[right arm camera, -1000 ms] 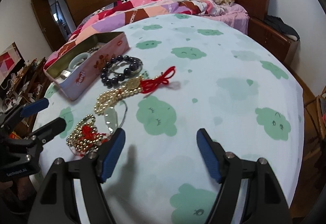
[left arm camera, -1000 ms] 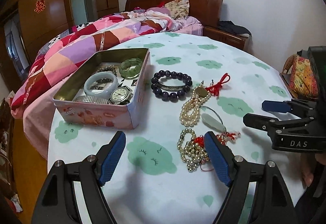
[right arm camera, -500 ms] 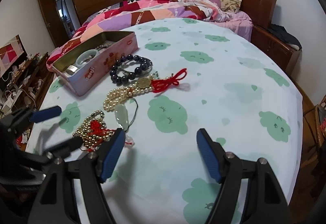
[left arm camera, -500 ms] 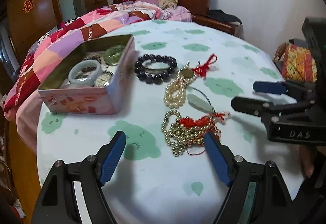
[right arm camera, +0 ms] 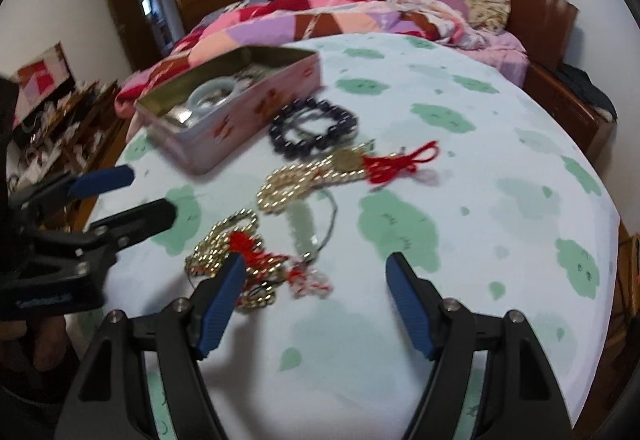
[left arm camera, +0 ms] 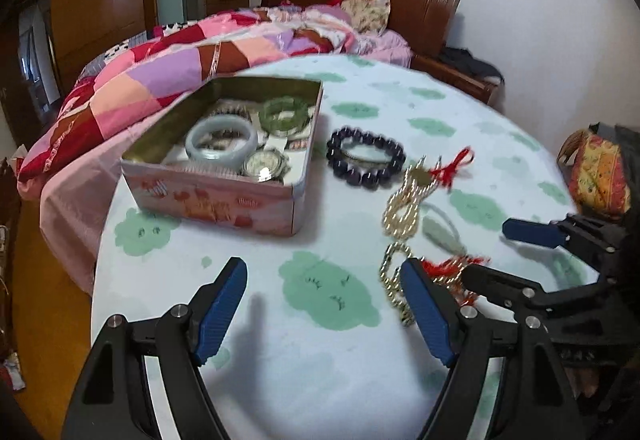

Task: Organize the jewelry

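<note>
Jewelry lies loose on the round table (left arm camera: 400,380) beside the pink tin (left arm camera: 216,200), likely waiting to go in with the bangles already there. Right of the tin, the pearl strand (right arm camera: 296,180) stretches away from it toward its red tassel. Near the gold bead heap (right arm camera: 224,244), the left gripper (left arm camera: 324,304) and right gripper (right arm camera: 316,296) gape wide, holding nothing.

A round table (left arm camera: 360,380) wears a white cloth with green clouds. Beyond its far edge lies a bed with a patchwork quilt (left arm camera: 168,80), a floral pillow (left arm camera: 368,12) and a wooden headboard (left arm camera: 424,4). Brown wardrobes (left arm camera: 100,12) stand behind.
</note>
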`<state>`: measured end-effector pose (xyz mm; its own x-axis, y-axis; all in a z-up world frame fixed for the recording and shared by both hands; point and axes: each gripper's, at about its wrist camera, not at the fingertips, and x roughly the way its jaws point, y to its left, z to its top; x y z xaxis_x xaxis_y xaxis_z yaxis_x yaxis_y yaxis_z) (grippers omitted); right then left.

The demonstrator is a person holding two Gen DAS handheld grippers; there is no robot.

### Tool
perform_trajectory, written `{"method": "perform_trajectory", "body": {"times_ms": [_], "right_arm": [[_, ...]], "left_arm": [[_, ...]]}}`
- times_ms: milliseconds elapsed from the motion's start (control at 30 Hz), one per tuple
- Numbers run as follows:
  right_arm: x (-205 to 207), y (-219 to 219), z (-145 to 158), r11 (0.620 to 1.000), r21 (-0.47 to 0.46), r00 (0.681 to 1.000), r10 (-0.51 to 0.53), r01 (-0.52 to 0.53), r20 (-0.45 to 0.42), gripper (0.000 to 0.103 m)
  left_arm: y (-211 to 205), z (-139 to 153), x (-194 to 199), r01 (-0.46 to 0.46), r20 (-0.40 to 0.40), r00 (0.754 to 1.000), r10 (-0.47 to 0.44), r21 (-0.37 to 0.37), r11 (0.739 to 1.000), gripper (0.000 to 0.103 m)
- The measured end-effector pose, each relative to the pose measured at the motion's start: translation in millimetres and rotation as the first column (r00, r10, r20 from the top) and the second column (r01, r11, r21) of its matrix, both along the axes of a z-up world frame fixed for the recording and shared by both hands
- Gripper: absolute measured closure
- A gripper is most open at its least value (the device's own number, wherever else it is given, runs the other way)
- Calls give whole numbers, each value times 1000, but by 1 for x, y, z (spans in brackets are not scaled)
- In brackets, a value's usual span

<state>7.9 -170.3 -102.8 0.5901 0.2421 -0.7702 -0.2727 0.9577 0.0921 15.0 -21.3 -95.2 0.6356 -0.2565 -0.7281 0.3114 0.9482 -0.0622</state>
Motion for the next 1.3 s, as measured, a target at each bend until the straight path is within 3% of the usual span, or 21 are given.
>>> {"method": "perform_trajectory", "body": {"times_ms": [167, 300, 533, 667, 833, 867, 933, 1000, 1033, 1300], "right_arm": [[-2, -7, -8, 997, -71, 999, -13, 10, -40, 29], [0, -27, -11, 987, -139, 996, -83, 77, -40, 29], [1, -40, -10, 980, -163, 993, -118, 112, -26, 29], [0, -39, -10, 979, -167, 993, -118, 115, -14, 28], [0, -39, -11, 980, -162, 993, -122, 119, -6, 27], [0, -39, -11, 980, -160, 992, -122, 120, -5, 27], [-1, -39, -12, 980, -158, 992, -123, 121, -1, 27], [-1, -38, -11, 981, -155, 993, -121, 119, 0, 27], [0, -38, -11, 982, -151, 993, -119, 118, -1, 27], [-1, -37, 0, 989, -91, 993, -113, 114, 20, 27]], "left_arm": [[-12, -7, -2, 52, -17, 998, -52, 32, 998, 24], [-18, -7, -4, 78, -15, 997, -78, 34, 996, 24], [-29, -10, -5, 141, -33, 990, -141, 26, 990, 25], [-40, -16, -4, 206, -69, 976, -205, 5, 979, 59], [-45, -19, -5, 242, -80, 967, -244, -24, 970, 73], [-45, -19, -6, 255, -79, 963, -257, -36, 966, 84], [-45, -19, -7, 278, -78, 956, -282, -61, 959, 94], [-44, -17, -9, 273, -61, 959, -276, -53, 960, 94], [-42, -16, -9, 265, -54, 962, -268, -56, 963, 100], [-7, 38, -7, 177, 102, 980, -169, -81, 981, 99]]}}
